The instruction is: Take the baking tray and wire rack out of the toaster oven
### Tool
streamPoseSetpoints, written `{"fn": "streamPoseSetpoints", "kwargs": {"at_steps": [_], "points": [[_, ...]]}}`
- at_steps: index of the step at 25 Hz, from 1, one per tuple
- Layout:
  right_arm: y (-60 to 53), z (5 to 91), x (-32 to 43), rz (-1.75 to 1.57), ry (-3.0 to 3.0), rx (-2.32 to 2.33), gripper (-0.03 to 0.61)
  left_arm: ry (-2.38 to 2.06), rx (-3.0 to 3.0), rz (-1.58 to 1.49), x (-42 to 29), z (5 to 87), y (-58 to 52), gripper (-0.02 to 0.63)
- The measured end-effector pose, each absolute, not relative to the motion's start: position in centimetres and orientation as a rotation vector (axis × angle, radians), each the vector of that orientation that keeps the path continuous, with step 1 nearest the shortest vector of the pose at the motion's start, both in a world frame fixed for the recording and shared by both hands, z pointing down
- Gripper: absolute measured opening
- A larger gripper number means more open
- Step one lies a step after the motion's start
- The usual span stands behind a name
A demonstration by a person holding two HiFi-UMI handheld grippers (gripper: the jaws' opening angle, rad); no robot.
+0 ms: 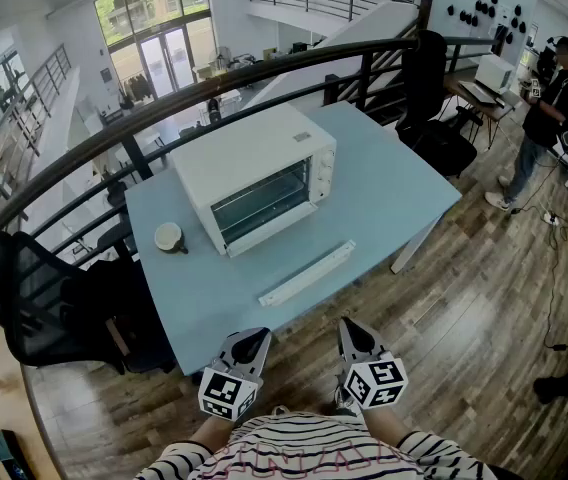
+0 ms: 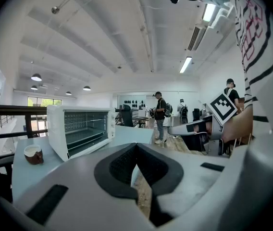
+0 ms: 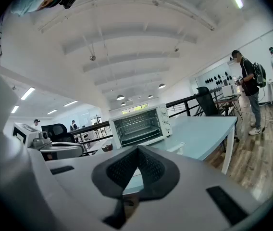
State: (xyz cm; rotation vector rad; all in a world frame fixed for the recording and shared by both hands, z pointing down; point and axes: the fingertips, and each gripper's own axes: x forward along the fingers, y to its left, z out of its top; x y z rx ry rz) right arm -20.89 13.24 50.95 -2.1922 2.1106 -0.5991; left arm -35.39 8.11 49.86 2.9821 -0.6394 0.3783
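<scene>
A white toaster oven [image 1: 259,178] stands in the middle of a light blue table [image 1: 384,198], its glass front facing me. Through the front I see a wire rack [image 3: 135,125] and a tray below it [image 2: 81,137]. My left gripper [image 1: 254,340] and right gripper [image 1: 352,330] hover side by side just off the table's near edge, well short of the oven. Both are shut with nothing between the jaws. The left gripper view has its tip [image 2: 135,146] aimed right of the oven [image 2: 79,129]. The right gripper's tip [image 3: 137,149] points below the oven [image 3: 140,124].
A cup [image 1: 169,236] sits on the table left of the oven. A long white bar [image 1: 307,273] lies on the table in front of it. A black railing [image 1: 214,88] runs behind, black chairs [image 1: 24,298] stand at the left, and a person [image 1: 549,118] stands at the right.
</scene>
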Motion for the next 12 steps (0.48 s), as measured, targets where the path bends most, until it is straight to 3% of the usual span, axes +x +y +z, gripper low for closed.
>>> {"fn": "streamPoseSetpoints", "kwargs": {"at_steps": [12], "points": [[10.1,51.1,-13.6,-0.663,2.176,-1.974,0.034,-0.767,2.906,0.222,-26.8,49.4,6.7,0.03]]}}
